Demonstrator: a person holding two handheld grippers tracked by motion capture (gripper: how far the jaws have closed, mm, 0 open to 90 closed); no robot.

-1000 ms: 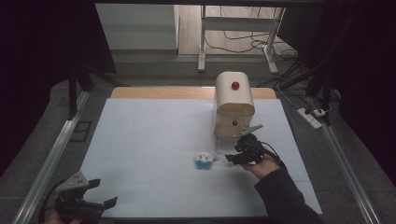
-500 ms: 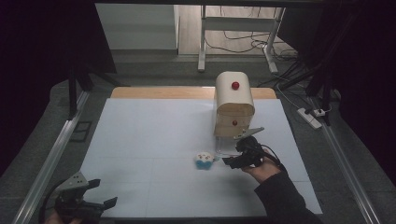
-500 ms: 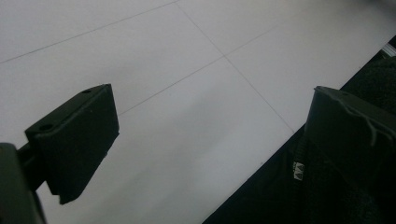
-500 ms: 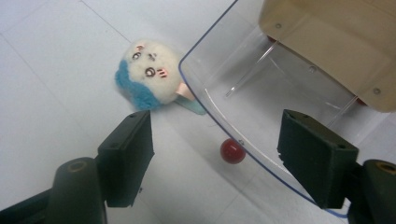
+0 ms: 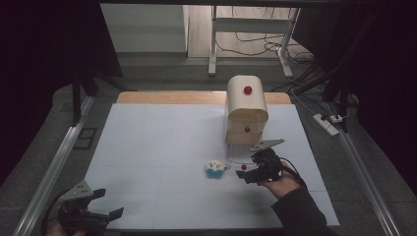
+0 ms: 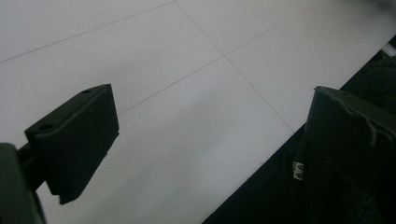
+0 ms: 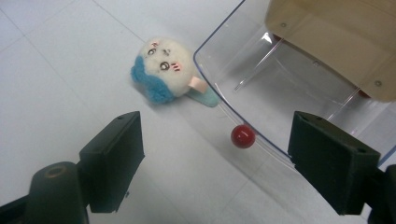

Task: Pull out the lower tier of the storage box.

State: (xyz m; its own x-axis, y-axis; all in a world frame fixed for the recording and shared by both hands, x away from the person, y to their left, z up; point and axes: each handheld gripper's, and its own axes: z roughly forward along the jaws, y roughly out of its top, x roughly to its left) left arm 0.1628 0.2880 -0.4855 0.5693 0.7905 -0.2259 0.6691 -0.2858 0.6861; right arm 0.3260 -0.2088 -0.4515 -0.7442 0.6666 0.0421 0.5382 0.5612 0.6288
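Observation:
A small wooden cabinet (image 5: 247,109) with red knobs stands right of centre on the white table (image 5: 157,142). Its clear bottom drawer (image 7: 289,93) is pulled out, showing a red knob (image 7: 243,136) on its front. A white and blue plush toy (image 7: 163,70) lies on the table just left of the drawer (image 5: 235,160), and it is also in the high view (image 5: 214,169). My right gripper (image 7: 217,154) faces the knob with its jaws just opened wide; the knob sits in the gap, touching neither pad. My left gripper (image 5: 110,202) stands open at the near left corner, holding nothing.
Bare white table (image 6: 196,60) lies under the left gripper (image 6: 210,135), with the table's near edge and a dark sleeve (image 6: 327,186) beside it. Aluminium rails (image 5: 54,167) run along both sides. A power strip (image 5: 328,123) lies off the right edge.
The right gripper has drawn back slightly toward the near edge and its jaws stand wider apart. The left gripper has not moved.

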